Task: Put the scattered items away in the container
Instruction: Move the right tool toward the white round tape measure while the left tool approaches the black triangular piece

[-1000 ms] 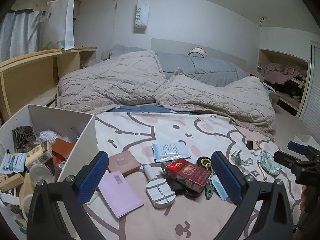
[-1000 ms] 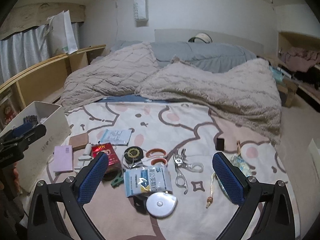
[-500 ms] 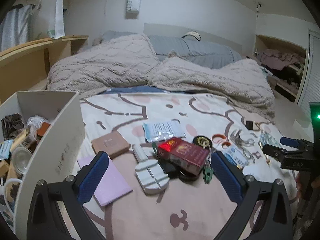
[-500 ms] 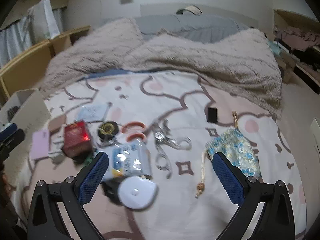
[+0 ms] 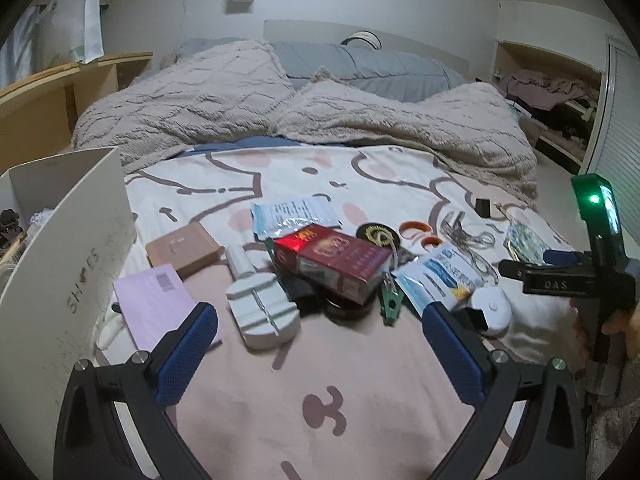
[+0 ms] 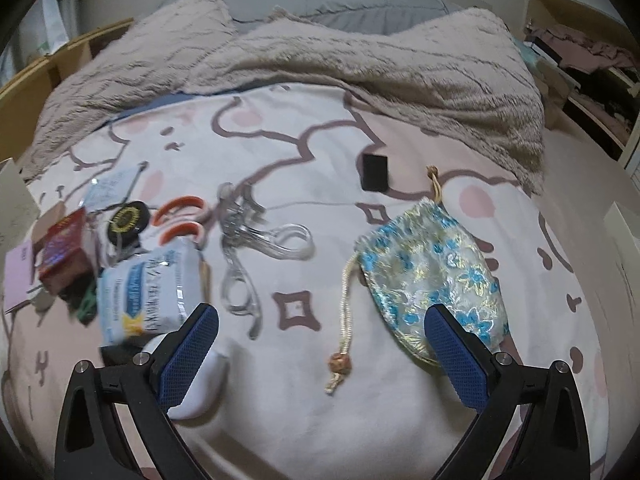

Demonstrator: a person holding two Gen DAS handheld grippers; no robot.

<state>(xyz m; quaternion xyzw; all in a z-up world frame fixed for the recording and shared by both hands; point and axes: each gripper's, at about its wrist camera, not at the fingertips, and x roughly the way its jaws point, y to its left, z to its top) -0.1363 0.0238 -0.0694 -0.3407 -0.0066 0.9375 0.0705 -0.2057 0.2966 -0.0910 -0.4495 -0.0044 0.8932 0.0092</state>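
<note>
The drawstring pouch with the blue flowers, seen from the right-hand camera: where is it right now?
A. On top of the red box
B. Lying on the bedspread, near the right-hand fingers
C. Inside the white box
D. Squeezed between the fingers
B: the drawstring pouch lies flat on the bedspread, its lower end beside one of the right gripper's fingers, which stand wide apart, holding nothing.

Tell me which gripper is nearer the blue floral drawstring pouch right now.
Right. The right gripper hangs open just above the pouch, one finger overlapping its near edge. The left gripper is open over the red box, with the pouch far off to its right.
</note>
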